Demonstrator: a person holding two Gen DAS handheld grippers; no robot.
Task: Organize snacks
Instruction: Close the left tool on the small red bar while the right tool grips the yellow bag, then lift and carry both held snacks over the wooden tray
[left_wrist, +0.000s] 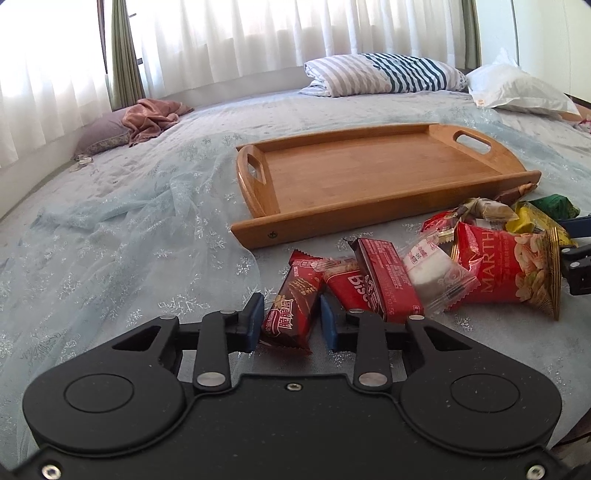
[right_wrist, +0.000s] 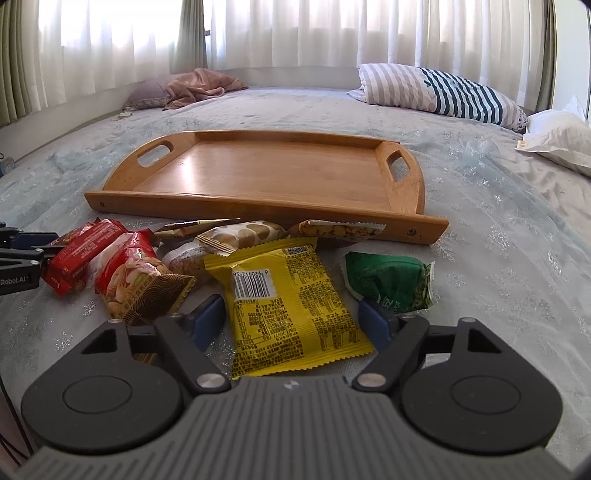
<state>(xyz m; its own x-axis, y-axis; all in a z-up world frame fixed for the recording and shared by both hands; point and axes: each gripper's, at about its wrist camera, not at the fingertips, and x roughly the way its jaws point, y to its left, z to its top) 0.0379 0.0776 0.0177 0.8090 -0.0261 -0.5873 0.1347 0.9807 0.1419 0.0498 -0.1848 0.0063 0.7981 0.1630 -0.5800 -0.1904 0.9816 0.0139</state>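
A pile of snack packets lies on the bed in front of an empty wooden tray (left_wrist: 369, 173) (right_wrist: 266, 173). My left gripper (left_wrist: 291, 321) is open, its blue fingers on either side of a red-brown wafer bar (left_wrist: 291, 306) without pressing it. Beside the bar lie a red biscuit bar (left_wrist: 388, 280), a white packet (left_wrist: 432, 269) and a red nut bag (left_wrist: 506, 269). My right gripper (right_wrist: 291, 321) is open wide around a yellow packet (right_wrist: 291, 306) that lies flat. A green packet (right_wrist: 388, 280) sits just right of it. The red nut bag (right_wrist: 136, 277) lies to its left.
The tray rests on a pale blue bedspread (left_wrist: 129, 240). A striped pillow (right_wrist: 443, 92), a white pillow (right_wrist: 561, 140) and a pink cloth on a purple cushion (right_wrist: 192, 86) lie at the far side under curtained windows. The left gripper's body (right_wrist: 18, 266) shows at the left edge.
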